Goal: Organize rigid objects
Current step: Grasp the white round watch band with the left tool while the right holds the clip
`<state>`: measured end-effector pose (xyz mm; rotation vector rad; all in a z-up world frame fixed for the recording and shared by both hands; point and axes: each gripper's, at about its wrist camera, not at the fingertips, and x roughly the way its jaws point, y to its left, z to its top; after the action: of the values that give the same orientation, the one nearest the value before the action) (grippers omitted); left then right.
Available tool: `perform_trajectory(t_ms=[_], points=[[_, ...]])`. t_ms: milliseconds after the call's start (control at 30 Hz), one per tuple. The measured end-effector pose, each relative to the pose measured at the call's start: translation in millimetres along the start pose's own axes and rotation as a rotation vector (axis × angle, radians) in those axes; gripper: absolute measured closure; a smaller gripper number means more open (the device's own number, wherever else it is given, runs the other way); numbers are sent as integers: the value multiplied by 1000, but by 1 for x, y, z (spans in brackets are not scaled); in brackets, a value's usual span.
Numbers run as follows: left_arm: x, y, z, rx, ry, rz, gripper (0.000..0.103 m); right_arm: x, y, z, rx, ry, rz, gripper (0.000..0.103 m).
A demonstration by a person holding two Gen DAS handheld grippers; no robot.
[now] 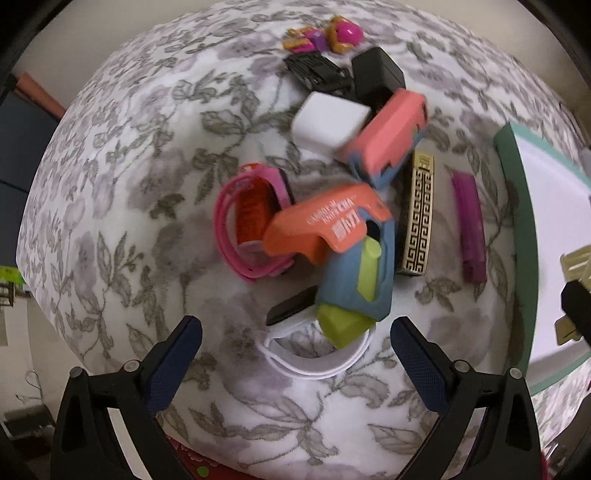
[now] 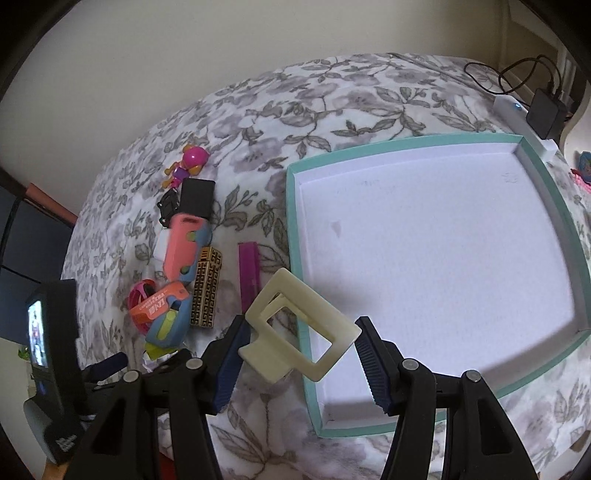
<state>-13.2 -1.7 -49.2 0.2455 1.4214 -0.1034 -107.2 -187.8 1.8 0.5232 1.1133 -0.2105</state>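
My right gripper (image 2: 301,350) is shut on a cream hair claw clip (image 2: 295,328), held over the left rim of the teal tray (image 2: 293,229). My left gripper (image 1: 295,350) is open above a white watch band (image 1: 317,365) and an orange, blue and lime toy (image 1: 343,251). Around it lie a pink watch (image 1: 243,229), a salmon toy (image 1: 388,136), a white block (image 1: 328,122), a black block (image 1: 376,72), a gold patterned box (image 1: 417,214) and a purple clip (image 1: 469,225). The same pile shows in the right wrist view (image 2: 181,266).
A floral cloth (image 1: 147,147) covers the surface. A pink doll toy (image 1: 332,35) lies at the far edge. The tray's inside is white and bare (image 2: 436,240). A black charger with cable (image 2: 546,110) sits beyond the tray. The left gripper's body (image 2: 55,332) stands at left.
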Motion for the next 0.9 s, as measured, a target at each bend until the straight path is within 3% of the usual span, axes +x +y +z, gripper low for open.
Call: perform_trajectory(t_ms=[33,100,167,467,900], points=[[2,-2,0,7,8,1,8,0,0,0,-2,1,-1,42],[6,-5,-2,14,22,-12,27,1,1,0,-2,1,-4,42],[9,-6,-4,14,37,-55,37,0,1,0,0,2,-5,42],[-8,7,-8,3,-3,-146,39,-2,-3,1,21,-5,-1,42],[-65,32,-10,-56,-166,-242,40,-18,-11,4,49,-47,18,42]])
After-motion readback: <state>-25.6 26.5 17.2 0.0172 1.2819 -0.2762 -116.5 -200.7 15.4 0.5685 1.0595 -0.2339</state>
